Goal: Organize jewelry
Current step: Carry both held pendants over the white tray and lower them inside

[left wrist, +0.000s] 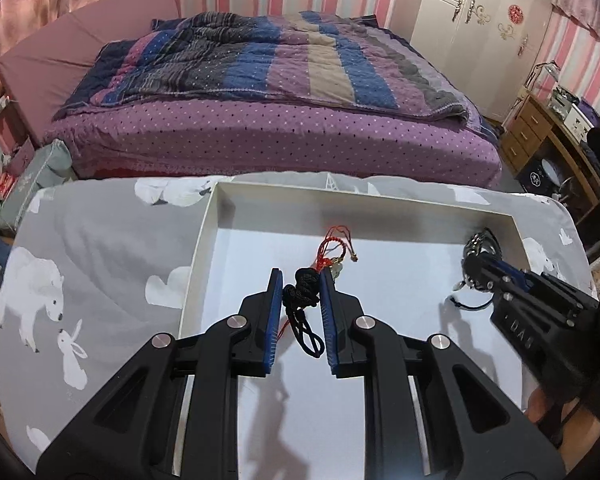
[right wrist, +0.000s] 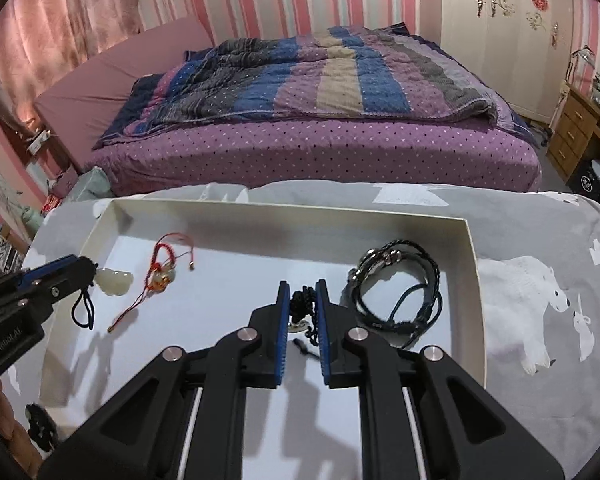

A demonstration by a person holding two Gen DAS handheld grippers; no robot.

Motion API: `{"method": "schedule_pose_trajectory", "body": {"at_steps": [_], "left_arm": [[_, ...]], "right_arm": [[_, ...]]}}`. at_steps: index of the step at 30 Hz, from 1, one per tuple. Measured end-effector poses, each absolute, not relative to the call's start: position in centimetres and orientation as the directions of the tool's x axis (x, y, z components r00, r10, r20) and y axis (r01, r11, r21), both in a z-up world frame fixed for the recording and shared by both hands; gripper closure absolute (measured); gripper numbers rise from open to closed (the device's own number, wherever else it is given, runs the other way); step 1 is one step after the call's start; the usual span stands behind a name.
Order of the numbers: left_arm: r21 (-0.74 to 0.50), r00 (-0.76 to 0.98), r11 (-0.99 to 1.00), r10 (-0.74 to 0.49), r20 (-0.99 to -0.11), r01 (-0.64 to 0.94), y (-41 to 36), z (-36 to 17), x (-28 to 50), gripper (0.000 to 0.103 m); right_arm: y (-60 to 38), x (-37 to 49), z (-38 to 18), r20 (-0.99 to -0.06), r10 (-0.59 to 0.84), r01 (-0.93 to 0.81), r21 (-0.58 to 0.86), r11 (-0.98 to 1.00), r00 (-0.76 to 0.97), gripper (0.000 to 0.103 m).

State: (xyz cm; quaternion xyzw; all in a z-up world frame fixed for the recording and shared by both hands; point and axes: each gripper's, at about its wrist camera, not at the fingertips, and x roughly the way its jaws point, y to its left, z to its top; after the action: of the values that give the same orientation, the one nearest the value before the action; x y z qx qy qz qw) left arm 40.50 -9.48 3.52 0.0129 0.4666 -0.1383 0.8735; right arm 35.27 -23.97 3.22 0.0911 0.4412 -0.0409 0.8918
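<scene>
A white shallow tray (left wrist: 204, 236) (right wrist: 470, 248) lies on a grey animal-print cloth. My left gripper (left wrist: 301, 280) (right wrist: 94, 270) is shut on the black cord (left wrist: 300, 300) of a pale jade pendant (right wrist: 114, 280), which hangs just above the tray floor. My right gripper (right wrist: 303, 290) (left wrist: 474, 276) is shut on the black cord (right wrist: 302, 304) of a second pendant with a pale ring (right wrist: 298, 326). A red string bracelet (right wrist: 164, 264) (left wrist: 334, 248) lies in the tray's far left part. Black braided bracelets (right wrist: 400, 292) lie in its right part.
The cloth-covered table (left wrist: 100, 264) ends just beyond the tray. A bed with a purple dotted sheet (left wrist: 260, 136) stands behind it. A wooden desk (left wrist: 540, 132) with clutter stands at the right. A white wardrobe (left wrist: 480, 20) stands at the far right.
</scene>
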Motion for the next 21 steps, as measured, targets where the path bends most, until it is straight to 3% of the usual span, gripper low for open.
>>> {"method": "schedule_pose_trajectory", "body": {"at_steps": [21], "left_arm": [[-0.074,0.510,0.968,-0.190,-0.839,0.240,-10.0,1.0,41.0,0.084]], "right_arm": [[-25.3,36.7,0.7,-0.817,0.067,0.159,0.191,0.969,0.572,0.090]]}}
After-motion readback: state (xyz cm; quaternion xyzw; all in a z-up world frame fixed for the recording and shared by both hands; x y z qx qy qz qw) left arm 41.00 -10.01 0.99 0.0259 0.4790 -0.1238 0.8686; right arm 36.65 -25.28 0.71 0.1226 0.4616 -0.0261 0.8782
